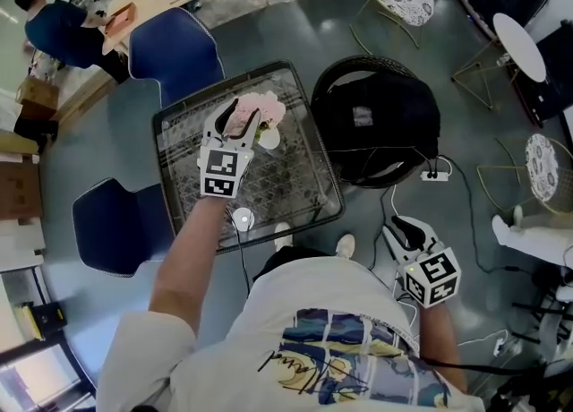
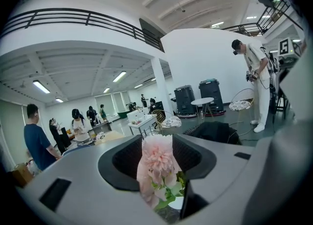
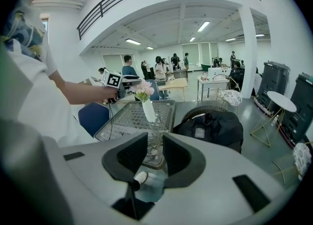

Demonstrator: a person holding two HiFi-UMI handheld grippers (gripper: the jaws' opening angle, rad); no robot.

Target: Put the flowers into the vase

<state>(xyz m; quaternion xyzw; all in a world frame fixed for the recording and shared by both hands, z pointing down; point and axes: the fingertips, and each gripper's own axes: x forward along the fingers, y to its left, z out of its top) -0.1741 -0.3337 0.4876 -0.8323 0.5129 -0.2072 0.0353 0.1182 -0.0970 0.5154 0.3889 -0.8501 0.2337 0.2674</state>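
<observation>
Pink flowers (image 1: 261,109) with green leaves stand in a small white vase (image 1: 268,140) on the glass table (image 1: 300,193). My left gripper (image 1: 242,116) reaches over the table to the blooms, one finger on each side of them. In the left gripper view the pink bloom (image 2: 156,156) fills the gap between the jaws, which stand apart from it, and the vase rim (image 2: 177,203) shows below. My right gripper (image 1: 403,227) hangs low beside my right hip, narrowly open with nothing in it. The right gripper view looks past that gripper's own jaws (image 3: 155,143) to the vase (image 3: 148,110).
A black bag (image 1: 376,119) lies on a round wire chair right of the table. Two blue chairs (image 1: 175,47) (image 1: 116,222) stand at the table's left. A white puck (image 1: 242,218) with a cable sits at the table's near edge. A power strip (image 1: 434,175) lies on the floor.
</observation>
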